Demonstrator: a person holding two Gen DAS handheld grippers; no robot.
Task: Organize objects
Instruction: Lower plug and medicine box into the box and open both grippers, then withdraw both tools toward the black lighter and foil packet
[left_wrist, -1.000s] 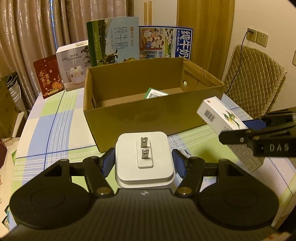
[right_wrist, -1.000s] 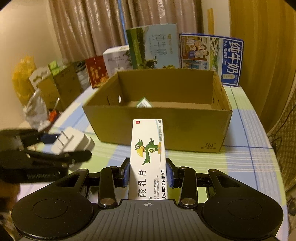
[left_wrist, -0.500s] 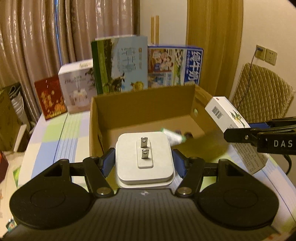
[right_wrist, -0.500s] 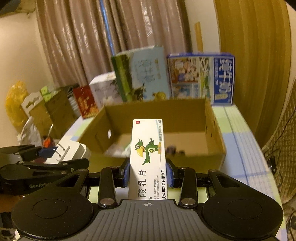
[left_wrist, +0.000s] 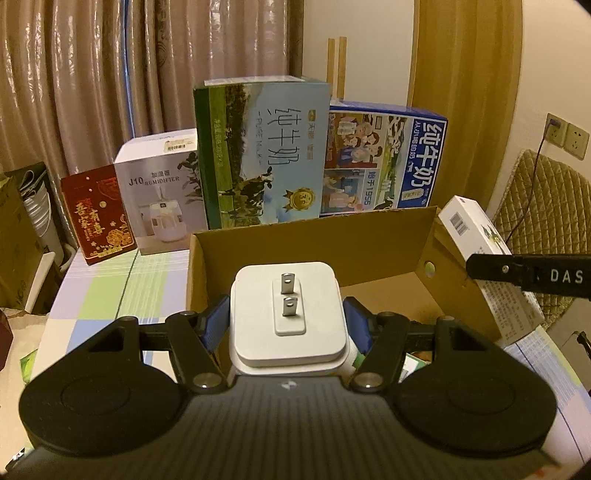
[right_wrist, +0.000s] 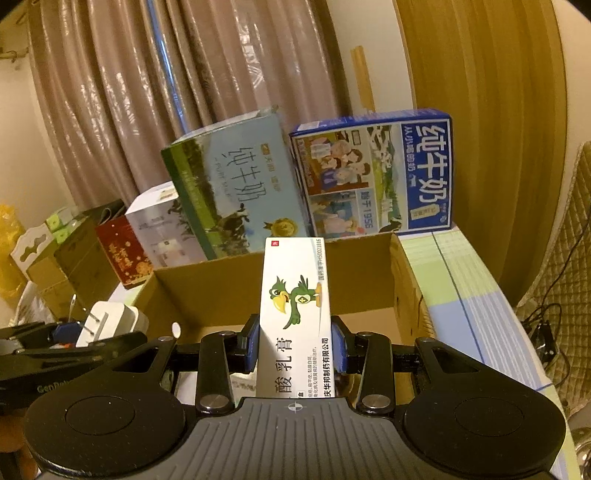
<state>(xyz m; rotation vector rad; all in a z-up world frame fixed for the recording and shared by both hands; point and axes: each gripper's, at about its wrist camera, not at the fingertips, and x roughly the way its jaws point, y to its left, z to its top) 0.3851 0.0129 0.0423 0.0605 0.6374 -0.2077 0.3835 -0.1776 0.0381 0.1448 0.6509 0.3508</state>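
Note:
My left gripper (left_wrist: 288, 321) is shut on a white plug adapter (left_wrist: 288, 314), its two prongs facing the camera, held over the near left part of the open cardboard box (left_wrist: 369, 236). My right gripper (right_wrist: 295, 347) is shut on a white medicine box with a green bird (right_wrist: 295, 310), held upright above the cardboard box (right_wrist: 221, 284). In the left wrist view the medicine box (left_wrist: 476, 236) hangs over the box's right wall. In the right wrist view the plug adapter (right_wrist: 110, 321) shows at the left. Most of the box floor is hidden.
Behind the cardboard box stand a green milk carton (left_wrist: 262, 151), a blue milk carton (left_wrist: 384, 162), a white humidifier box (left_wrist: 162, 192) and a red packet (left_wrist: 96, 218). A checked tablecloth (left_wrist: 99, 288) covers the table. A quilted chair (left_wrist: 543, 206) stands at the right.
Both grippers have risen and moved forward with their loads, from in front of the cardboard box to above its opening.

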